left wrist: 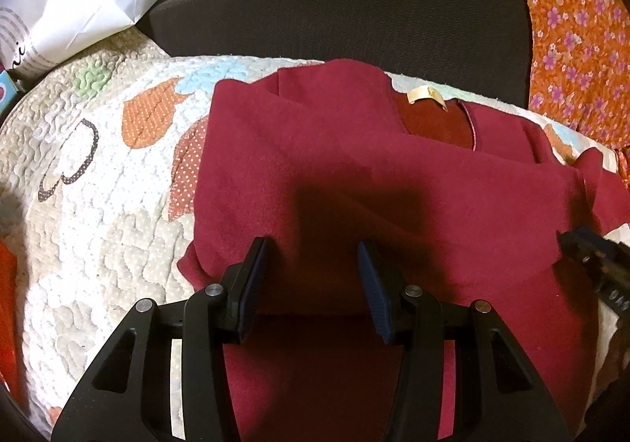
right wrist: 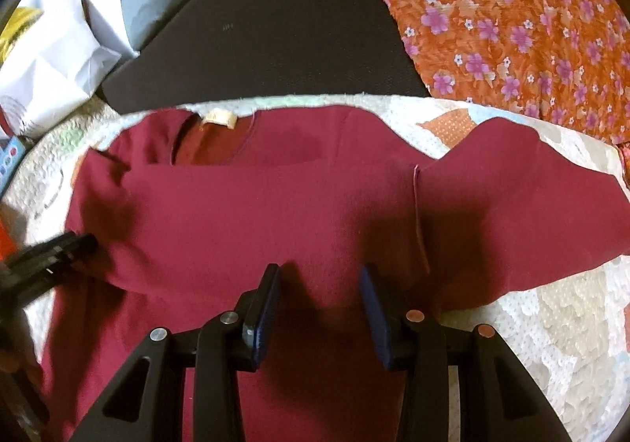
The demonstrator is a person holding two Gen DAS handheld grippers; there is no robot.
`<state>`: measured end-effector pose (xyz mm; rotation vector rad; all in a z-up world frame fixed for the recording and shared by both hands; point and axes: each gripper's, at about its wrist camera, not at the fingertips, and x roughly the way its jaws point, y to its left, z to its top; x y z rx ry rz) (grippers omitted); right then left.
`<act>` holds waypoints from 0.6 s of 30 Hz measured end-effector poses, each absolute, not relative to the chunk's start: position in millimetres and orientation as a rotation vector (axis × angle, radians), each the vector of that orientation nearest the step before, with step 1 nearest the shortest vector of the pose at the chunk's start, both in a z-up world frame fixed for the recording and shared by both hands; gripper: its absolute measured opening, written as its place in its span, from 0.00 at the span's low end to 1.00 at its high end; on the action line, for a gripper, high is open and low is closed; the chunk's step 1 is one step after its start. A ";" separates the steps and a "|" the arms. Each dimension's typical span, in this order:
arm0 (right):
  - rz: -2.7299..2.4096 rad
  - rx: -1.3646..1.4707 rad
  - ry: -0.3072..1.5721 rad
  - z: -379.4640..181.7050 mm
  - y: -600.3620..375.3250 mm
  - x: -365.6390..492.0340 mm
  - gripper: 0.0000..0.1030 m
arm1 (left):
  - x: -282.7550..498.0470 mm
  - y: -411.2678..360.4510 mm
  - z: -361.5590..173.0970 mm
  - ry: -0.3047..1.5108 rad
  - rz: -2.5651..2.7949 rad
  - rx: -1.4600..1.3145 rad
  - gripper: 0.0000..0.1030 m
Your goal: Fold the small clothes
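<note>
While the dark red knit garment (left wrist: pixel 354 174) lay spread across the quilted pad with orange and blue leaf patches (left wrist: pixel 98 206), it filled most of that pad's middle, and its neckline reached almost to the pad's far edge. Bare quilt showed on the pad's left side in the left wrist view and along its right side (right wrist: pixel 551 324) in the right wrist view. Beyond the far edge sat a dark brown cushioned panel (left wrist: pixel 346 9), with an orange cloth printed with purple flowers (right wrist: pixel 512 28) past the far right corner and crumpled white paper (left wrist: pixel 86 1) past the far left corner.

The left hand-held gripper (left wrist: pixel 313 249) hovered low over the garment's near-left part, its jaws spread with only cloth showing between the blue pads. The right hand-held gripper (right wrist: pixel 321 272) stood likewise over the near-right part, jaws spread and pinching nothing. Each tool's tip showed at the edge of the other's view.

The garment (right wrist: pixel 275 213) faced up with its neck opening away from the cameras, a cream label (right wrist: pixel 219 118) inside the collar. A fold ran straight across below the neckline, and one sleeve (right wrist: pixel 531 198) splayed out toward the pad's right edge. A loose pinkish thread (right wrist: pixel 418 213) trailed down by the sleeve seam.
</note>
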<state>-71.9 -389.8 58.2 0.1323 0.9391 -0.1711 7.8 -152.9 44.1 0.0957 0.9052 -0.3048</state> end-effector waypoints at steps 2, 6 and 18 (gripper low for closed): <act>-0.164 0.142 0.942 61.7 -389.5 -74.3 0.39 | 5.8 -151.8 48.6 0.894 -0.306 0.098 0.45; -0.182 0.251 0.887 76.5 -410.2 -92.6 0.38 | 2.3 -148.3 57.1 0.880 -0.316 0.070 0.45; -0.573 0.472 0.809 69.2 -592.8 -164.7 0.44 | -2.1 -153.8 60.0 0.874 -0.328 0.071 0.45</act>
